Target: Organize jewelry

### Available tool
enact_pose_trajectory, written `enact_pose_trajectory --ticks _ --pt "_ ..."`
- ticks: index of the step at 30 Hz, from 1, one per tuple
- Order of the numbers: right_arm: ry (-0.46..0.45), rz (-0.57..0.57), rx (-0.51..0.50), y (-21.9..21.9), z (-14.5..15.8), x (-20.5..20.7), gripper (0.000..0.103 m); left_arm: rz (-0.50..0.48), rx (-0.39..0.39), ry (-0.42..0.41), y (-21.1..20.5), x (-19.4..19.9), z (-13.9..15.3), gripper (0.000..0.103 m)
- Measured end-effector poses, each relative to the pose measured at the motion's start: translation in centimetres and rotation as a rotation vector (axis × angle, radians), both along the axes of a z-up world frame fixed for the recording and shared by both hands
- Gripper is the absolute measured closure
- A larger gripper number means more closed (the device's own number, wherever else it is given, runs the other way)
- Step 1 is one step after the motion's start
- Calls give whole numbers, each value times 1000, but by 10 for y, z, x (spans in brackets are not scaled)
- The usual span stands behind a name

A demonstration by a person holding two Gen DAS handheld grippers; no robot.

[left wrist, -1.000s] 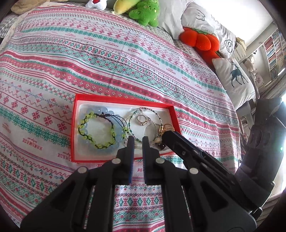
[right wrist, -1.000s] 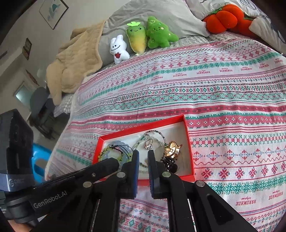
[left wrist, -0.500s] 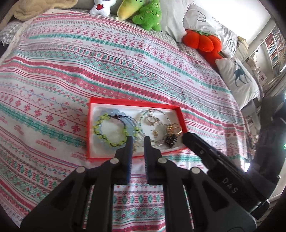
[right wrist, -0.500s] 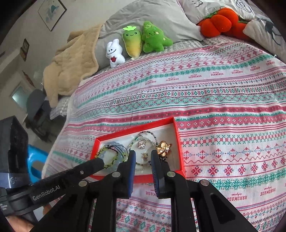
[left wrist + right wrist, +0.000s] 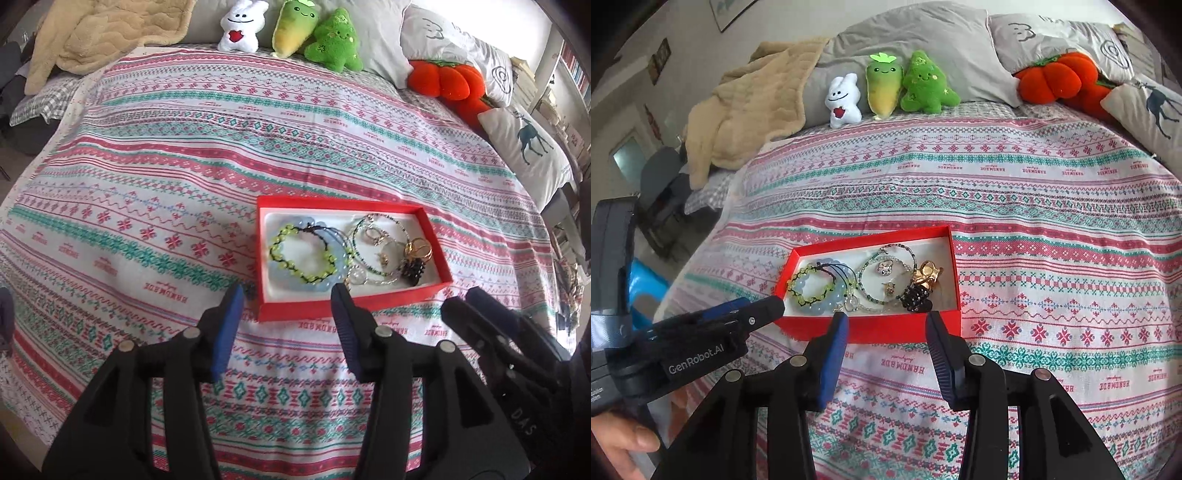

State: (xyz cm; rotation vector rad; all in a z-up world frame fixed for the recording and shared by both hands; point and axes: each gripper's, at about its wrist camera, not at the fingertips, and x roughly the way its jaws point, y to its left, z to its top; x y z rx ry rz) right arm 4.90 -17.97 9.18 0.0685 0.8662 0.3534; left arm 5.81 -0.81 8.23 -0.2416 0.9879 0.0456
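Note:
A red box with a white lining lies on the patterned bedspread. In it lie a green-and-black beaded bracelet, a pale blue bead bracelet, a thin beaded loop, rings and a gold piece. My left gripper hovers just in front of the box, its jaws opening with nothing between them. My right gripper hangs over the box's near wall, jaws also opening and bare. Each gripper shows at the edge of the other's view.
Plush toys, an orange plush, pillows and a beige blanket line the far end of the bed. A hand holds the left gripper's handle at the bed's left side.
Both grippers went from nearly shut to open. Both drew back from the box, so it now sits smaller and farther ahead in both views.

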Motion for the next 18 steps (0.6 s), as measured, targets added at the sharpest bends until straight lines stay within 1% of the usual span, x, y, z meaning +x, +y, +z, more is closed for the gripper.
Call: enact_pose_trajectory --ticks 2,5,6,7,8,11,12,13,14,18 --pt "-19 5 -4 0 3 -6 49 19 23 -5 3 -6 2 44" --pt "-39 8 -4 0 9 -12 40 46 52 -24 7 -17 8 37" --pt "-42 8 -4 0 10 -14 37 51 65 -31 8 -21 9 36" --pt "-43 5 -6 0 11 -15 28 53 79 -39 8 -25 11 36" --pt "-43 2 -9 1 11 -15 25 53 91 -44 10 -28 12 35" --pt "-53 20 -45 5 11 -21 24 60 120 -52 14 -39 15 34" --pt "-65 24 -72 8 11 -24 23 67 126 -52 17 -42 16 33" --pt "-73 25 -92 9 11 -26 19 74 129 -52 19 -45 16 32" --pt "-75 27 -101 10 11 -27 18 84 130 -53 22 -49 16 29" --pt "-72 35 -90 11 13 -33 18 108 129 -58 30 -63 20 24"
